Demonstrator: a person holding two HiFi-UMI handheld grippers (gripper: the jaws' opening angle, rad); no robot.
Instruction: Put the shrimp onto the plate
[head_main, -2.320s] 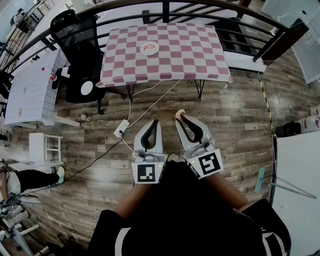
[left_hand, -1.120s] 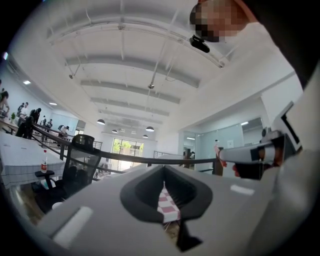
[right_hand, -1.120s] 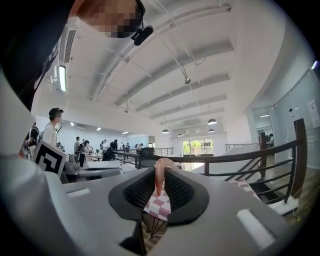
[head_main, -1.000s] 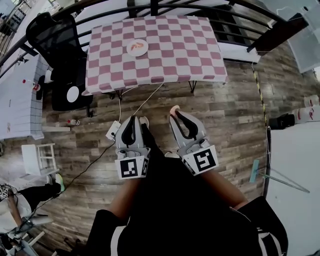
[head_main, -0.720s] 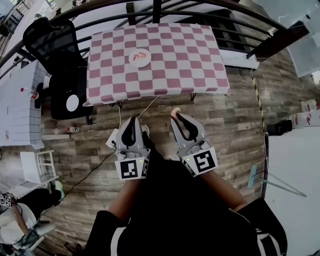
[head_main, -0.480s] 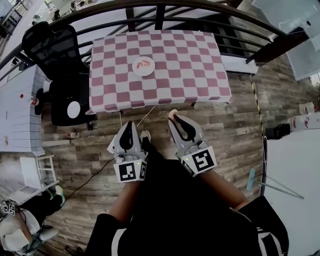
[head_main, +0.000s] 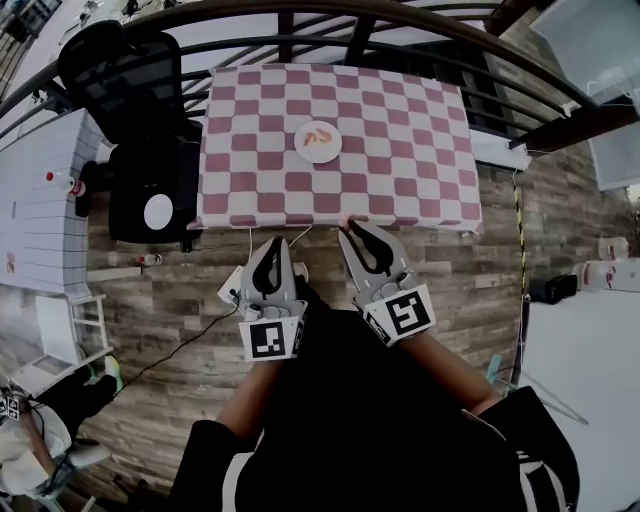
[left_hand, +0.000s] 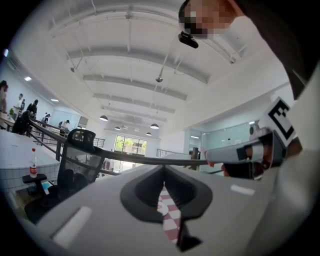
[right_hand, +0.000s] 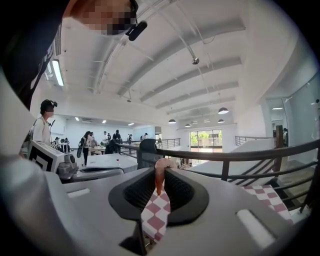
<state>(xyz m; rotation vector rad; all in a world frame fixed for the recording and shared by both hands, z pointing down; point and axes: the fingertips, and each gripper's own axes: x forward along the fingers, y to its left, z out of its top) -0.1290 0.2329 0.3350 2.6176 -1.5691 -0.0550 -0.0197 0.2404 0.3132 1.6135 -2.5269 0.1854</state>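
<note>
A white plate (head_main: 319, 141) holding orange shrimp pieces rests on the pink-and-white checkered table (head_main: 400, 170). My right gripper (head_main: 348, 227) is at the table's near edge, short of the plate, shut on a pink shrimp (head_main: 345, 221). In the right gripper view the shrimp (right_hand: 159, 176) stands upright between the tips of the right gripper (right_hand: 160, 172). My left gripper (head_main: 274, 246) hangs over the floor just before the table edge. In the left gripper view the left gripper (left_hand: 164, 172) is shut with nothing in it, and checkered cloth shows through the slit.
A black office chair (head_main: 140, 80) stands left of the table, with a white tiled table (head_main: 40, 190) further left. A dark curved railing (head_main: 330, 12) runs behind. A power strip with its cable (head_main: 232, 285) lies on the wood floor. People stand far off (right_hand: 47, 125).
The table has come much nearer and now lies just ahead of both grippers. The right gripper still holds the shrimp, and the left stays shut.
</note>
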